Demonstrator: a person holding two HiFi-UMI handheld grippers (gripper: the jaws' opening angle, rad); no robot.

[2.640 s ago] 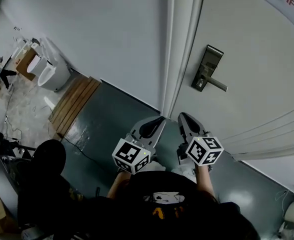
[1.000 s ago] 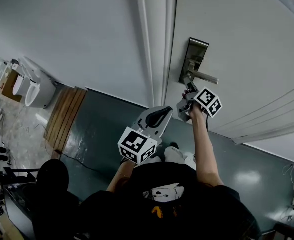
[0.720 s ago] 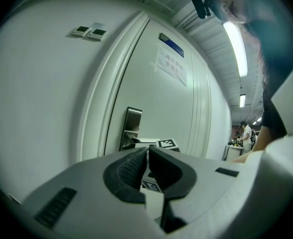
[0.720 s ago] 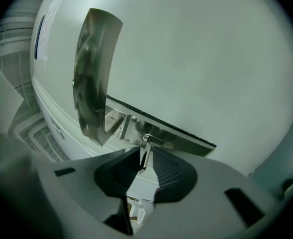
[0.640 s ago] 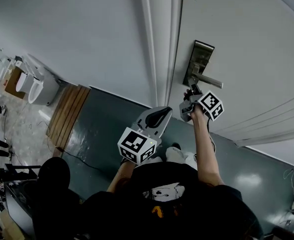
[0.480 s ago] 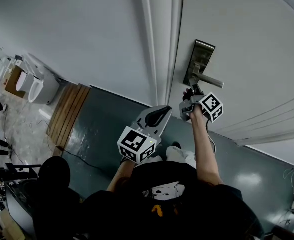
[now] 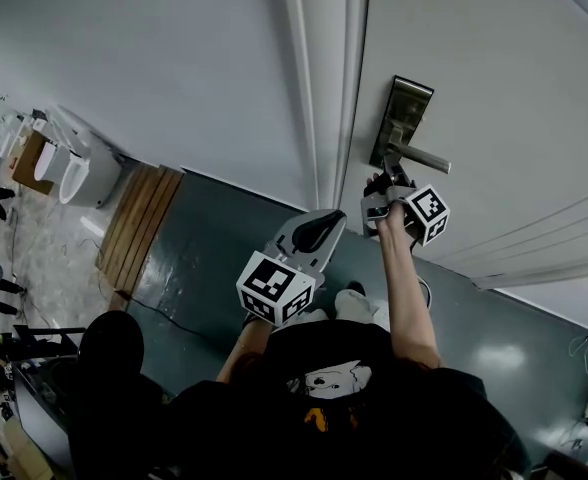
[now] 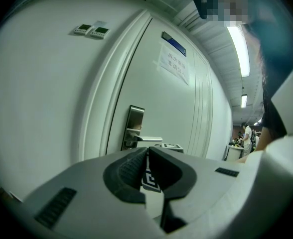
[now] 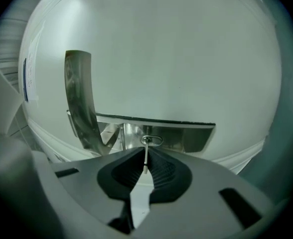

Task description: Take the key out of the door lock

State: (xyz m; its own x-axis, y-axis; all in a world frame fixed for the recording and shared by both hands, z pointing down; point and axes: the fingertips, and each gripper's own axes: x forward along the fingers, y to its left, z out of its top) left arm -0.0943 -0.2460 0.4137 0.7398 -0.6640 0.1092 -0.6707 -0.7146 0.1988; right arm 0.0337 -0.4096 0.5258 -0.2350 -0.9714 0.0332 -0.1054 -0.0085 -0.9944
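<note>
Under the door handle (image 7: 426, 160), the key (image 9: 145, 159) sat in the lock (image 9: 151, 141) of the white door (image 7: 494, 78). Its long side stuck straight out from the door, toward the right gripper (image 7: 385, 186), and only its thin edge showed in the right gripper view. The right jaws had just been closing and pinched the key between them. Lower down, back from the door, the left gripper (image 7: 324, 223) had its jaws shut with nothing in them.

Right claw (image 7: 384, 186) extended, jaws just closed on key (image 9: 145, 159); left claw (image 8: 147, 152) shut, held back.
</note>
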